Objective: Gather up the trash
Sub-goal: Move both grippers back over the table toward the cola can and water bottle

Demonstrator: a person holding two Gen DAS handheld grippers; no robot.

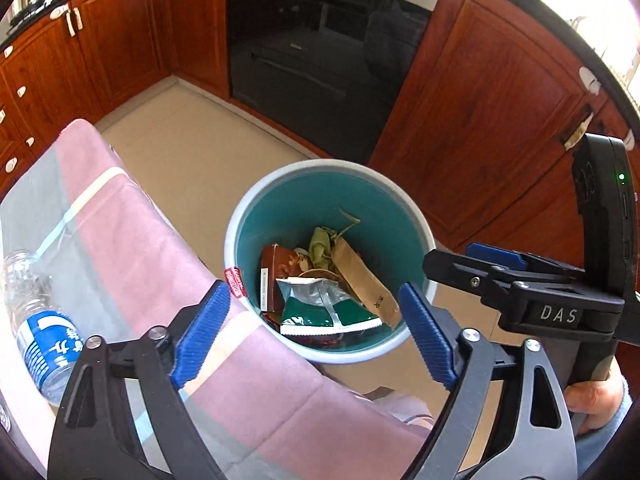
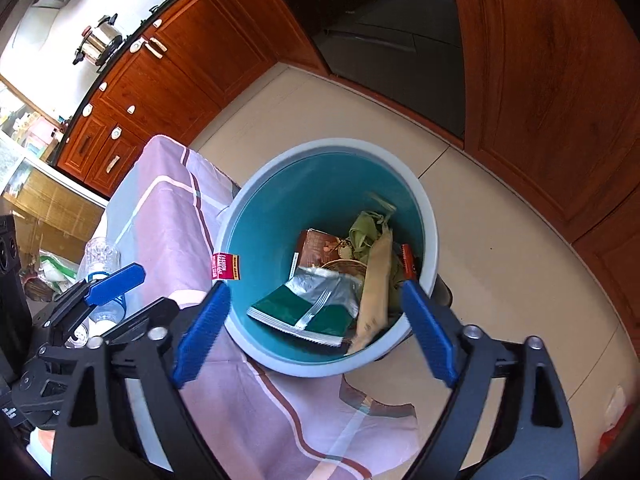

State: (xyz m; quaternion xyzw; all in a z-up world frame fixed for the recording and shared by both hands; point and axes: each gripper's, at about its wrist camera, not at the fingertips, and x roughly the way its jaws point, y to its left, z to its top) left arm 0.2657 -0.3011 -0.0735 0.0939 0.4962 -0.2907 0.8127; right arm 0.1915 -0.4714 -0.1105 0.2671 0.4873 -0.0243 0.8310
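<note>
At the far left of the left wrist view a plastic bottle is lying on the cloth-covered table, not yet collected and near the edge; a careless sweep could be sending it rolling off. The left gripper is hanging with jaws wide apart and empty over the bin, centre frame, where the green wrapper and paper sleeve are lying. Rightward, the right gripper is also gaping, empty. Both tools are crowding the same rim, so reaching across may be risking a collision or tipping the bin.
</note>
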